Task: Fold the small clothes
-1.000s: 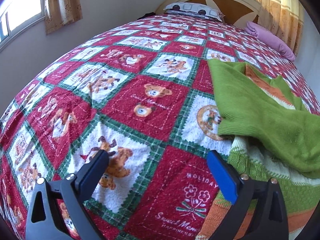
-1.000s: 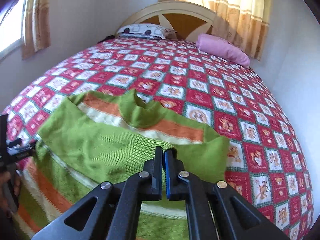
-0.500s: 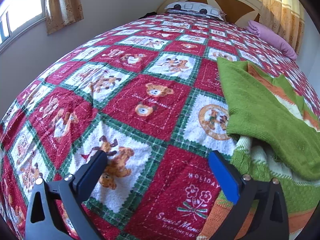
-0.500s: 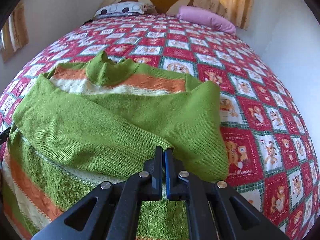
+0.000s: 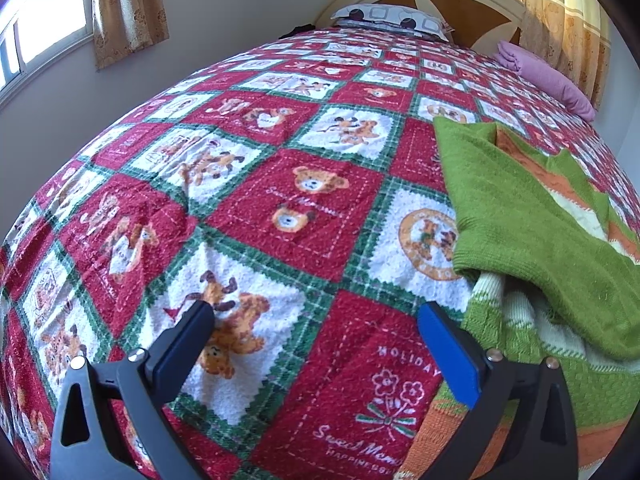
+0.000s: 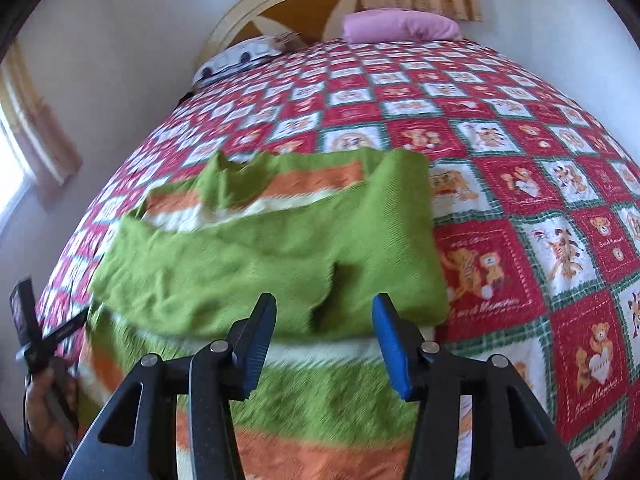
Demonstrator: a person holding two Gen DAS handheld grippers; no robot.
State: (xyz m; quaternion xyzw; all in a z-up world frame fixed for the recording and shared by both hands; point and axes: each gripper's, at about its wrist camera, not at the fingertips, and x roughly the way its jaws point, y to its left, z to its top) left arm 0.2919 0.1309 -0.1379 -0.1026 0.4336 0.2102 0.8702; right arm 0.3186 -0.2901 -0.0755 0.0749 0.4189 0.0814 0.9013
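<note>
A small green knit sweater (image 6: 280,256) with orange and cream stripes lies on the bed, both sleeves folded across its body. My right gripper (image 6: 324,316) is open and empty just above the folded sleeves. In the left wrist view the sweater (image 5: 520,220) lies at the right. My left gripper (image 5: 316,320) is open and empty over the bedspread, just left of the sweater's lower edge. It also shows at the left edge of the right wrist view (image 6: 28,328).
The bed carries a red, white and green teddy-bear bedspread (image 5: 248,208). A patterned pillow (image 5: 392,20) and a pink pillow (image 6: 400,26) lie by the headboard (image 6: 288,4). Walls and a curtained window (image 5: 48,28) flank the bed's left side.
My right gripper has opened and let go of the sleeve, which now lies across the sweater. The right gripper drew back and turned. The left gripper has stayed open and nearly still.
</note>
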